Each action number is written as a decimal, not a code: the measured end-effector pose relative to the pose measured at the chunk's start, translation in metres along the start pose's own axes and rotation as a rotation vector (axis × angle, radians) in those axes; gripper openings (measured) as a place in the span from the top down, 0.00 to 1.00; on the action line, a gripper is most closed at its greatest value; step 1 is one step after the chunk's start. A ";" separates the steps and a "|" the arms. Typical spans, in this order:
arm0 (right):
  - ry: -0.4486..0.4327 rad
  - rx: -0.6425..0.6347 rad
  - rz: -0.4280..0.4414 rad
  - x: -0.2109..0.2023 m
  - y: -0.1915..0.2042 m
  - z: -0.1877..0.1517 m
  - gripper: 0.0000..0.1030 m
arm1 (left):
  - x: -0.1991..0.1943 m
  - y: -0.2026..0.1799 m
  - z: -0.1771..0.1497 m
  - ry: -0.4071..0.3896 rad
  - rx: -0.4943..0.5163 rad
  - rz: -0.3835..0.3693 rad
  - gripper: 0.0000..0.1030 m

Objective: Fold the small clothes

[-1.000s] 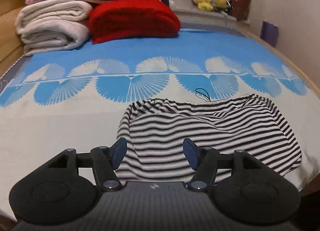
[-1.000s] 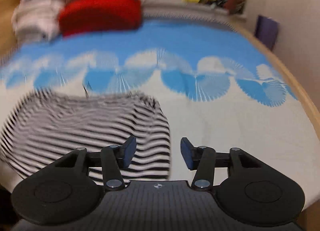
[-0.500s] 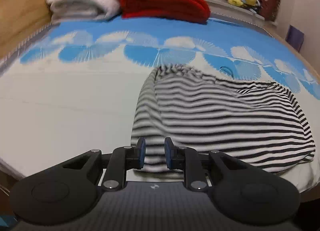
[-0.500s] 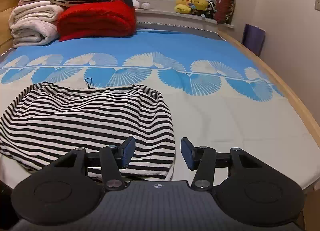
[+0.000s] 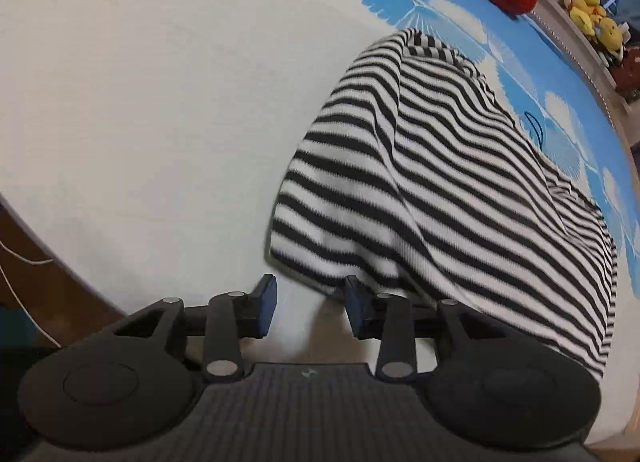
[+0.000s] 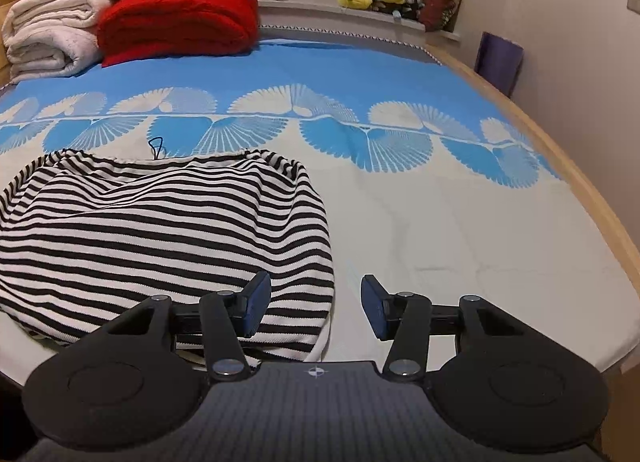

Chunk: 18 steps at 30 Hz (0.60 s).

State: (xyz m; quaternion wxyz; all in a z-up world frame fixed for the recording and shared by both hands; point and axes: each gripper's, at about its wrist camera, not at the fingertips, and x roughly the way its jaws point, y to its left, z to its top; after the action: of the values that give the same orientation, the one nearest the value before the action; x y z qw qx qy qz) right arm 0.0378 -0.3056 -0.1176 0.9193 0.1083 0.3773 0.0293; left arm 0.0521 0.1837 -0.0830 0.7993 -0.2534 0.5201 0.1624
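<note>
A bed [image 6: 460,221] with a blue-and-cream sheet carries the striped garment [image 6: 160,229] near its front edge. The left tool [image 5: 308,302], its jaws just reopened and apart, sits at the garment's near-left corner; the right tool [image 6: 316,302] hangs open at the near-right corner.

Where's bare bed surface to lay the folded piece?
Free: white sheet between the black-and-white striped garment and the wooden bed edge; also white sheet left of it in the left wrist view. Crowded: head end, red folded blanket, cream folded towels.
</note>
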 end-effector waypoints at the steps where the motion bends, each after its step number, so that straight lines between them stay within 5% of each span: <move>1: -0.001 0.001 0.003 0.000 0.000 0.000 0.51 | 0.001 -0.003 0.002 -0.013 0.017 0.005 0.60; 6: -0.003 -0.019 0.006 -0.001 0.004 -0.001 0.51 | -0.003 -0.013 0.006 -0.125 0.081 0.043 0.96; 11: 0.013 -0.012 -0.001 0.002 -0.003 -0.002 0.51 | -0.031 -0.022 -0.002 -0.300 0.081 0.018 0.96; 18: 0.052 0.009 -0.003 0.008 -0.008 -0.004 0.51 | -0.019 0.010 0.006 -0.180 -0.192 -0.121 0.84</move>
State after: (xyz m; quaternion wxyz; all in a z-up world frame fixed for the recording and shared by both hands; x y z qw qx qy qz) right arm 0.0409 -0.3116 -0.1277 0.9087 0.1109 0.4015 0.0292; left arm 0.0440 0.1957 -0.0661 0.8232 -0.3438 0.4121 0.1851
